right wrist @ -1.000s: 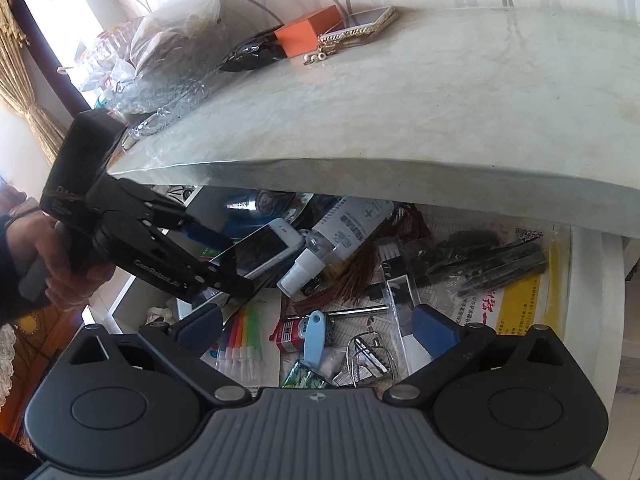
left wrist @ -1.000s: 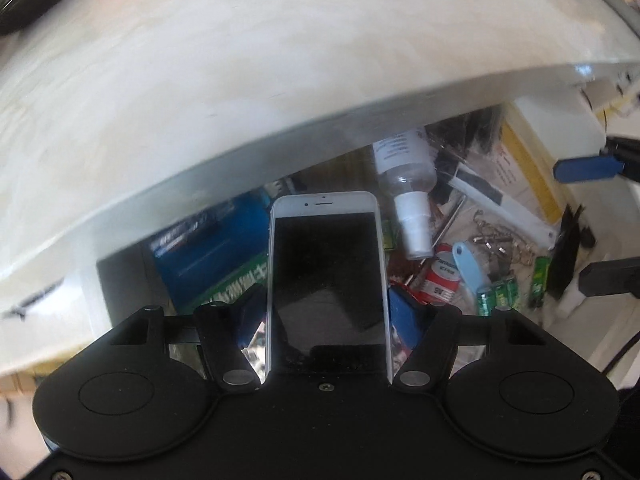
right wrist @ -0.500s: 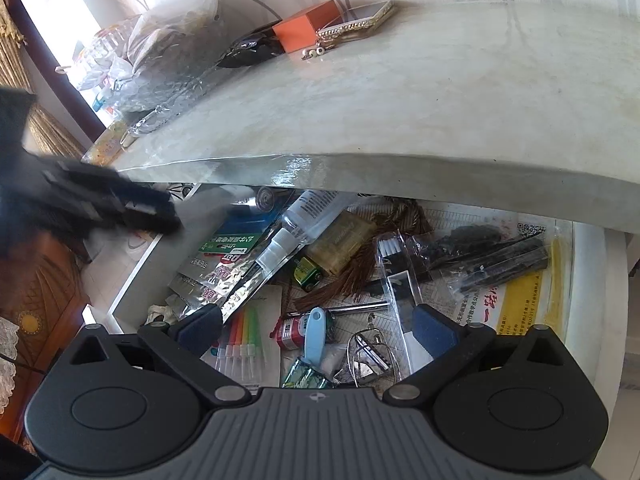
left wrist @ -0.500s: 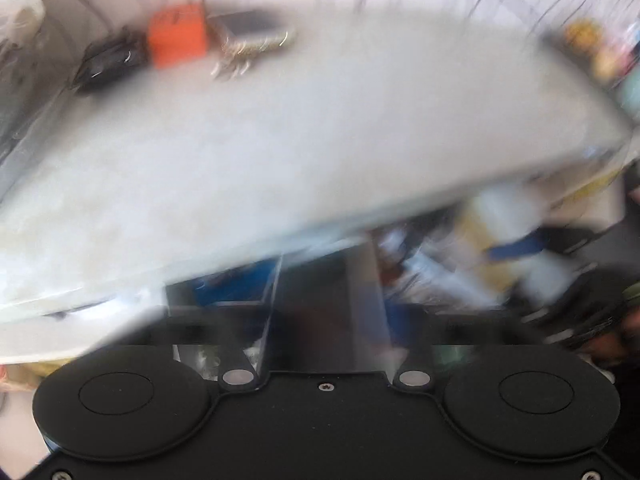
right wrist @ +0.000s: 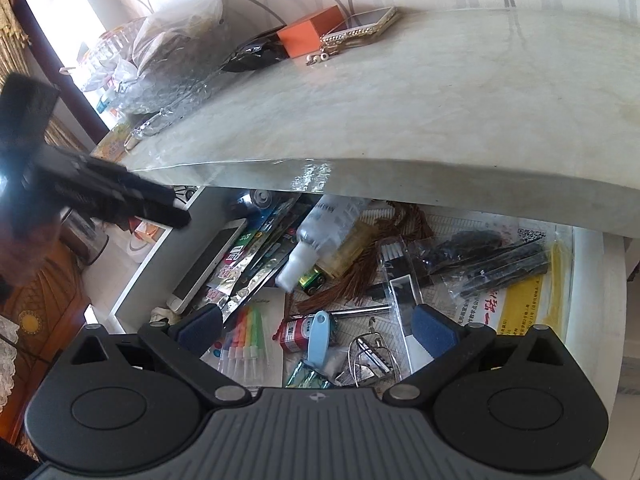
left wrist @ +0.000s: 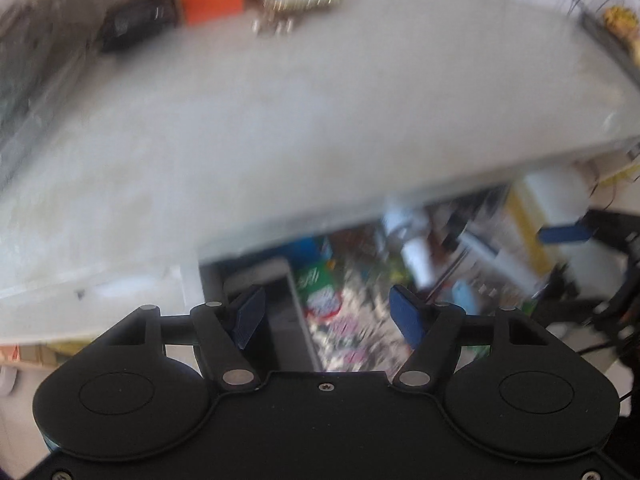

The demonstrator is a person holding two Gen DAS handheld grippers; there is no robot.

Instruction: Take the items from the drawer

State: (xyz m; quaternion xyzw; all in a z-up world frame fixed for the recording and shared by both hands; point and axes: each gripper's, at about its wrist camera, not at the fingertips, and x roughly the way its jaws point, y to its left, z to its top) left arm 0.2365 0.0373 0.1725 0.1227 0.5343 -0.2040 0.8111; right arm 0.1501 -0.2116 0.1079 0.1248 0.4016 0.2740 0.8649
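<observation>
**Open drawer under the marble counter, both grippers empty**

Marble counter (right wrist: 420, 92) fills the upper half of my right wrist view, and below its front edge the drawer (right wrist: 132, 280) stands pulled out, crammed with odds and ends.

Nearest to me, my right hand-held gripper (right wrist: 318, 326) hangs over the drawer's near edge with its blue pads wide apart and nothing between them. Just past it lie a pack of coloured pens (right wrist: 244, 336), a red battery (right wrist: 298, 330) with a light blue key tag (right wrist: 318, 340) across it, and a bundle of metal clips (right wrist: 370, 354). Farther in, a white spray bottle (right wrist: 320, 236) lies tilted near the middle, a brown tassel (right wrist: 360, 268) beside it, and a bag of black pens (right wrist: 500, 260) to the right over a yellow printed sheet (right wrist: 520, 300). A white phone (right wrist: 210, 264) rests face up along the drawer's left wall, beside shiny foil packets (right wrist: 252, 256).

My left hand-held gripper (left wrist: 326, 314) is above the drawer's left part; its jaws are opening and nothing is between them. Its own view is blurred, so I make out little of the drawer contents there. In the right wrist view it shows as a dark blurred shape (right wrist: 100, 196) at the left.

On the counter's far side sit an orange box (right wrist: 310, 32), a gold-edged phone case (right wrist: 362, 24), a black pouch (right wrist: 252, 54) and clear plastic bags (right wrist: 160, 52) to the left.
</observation>
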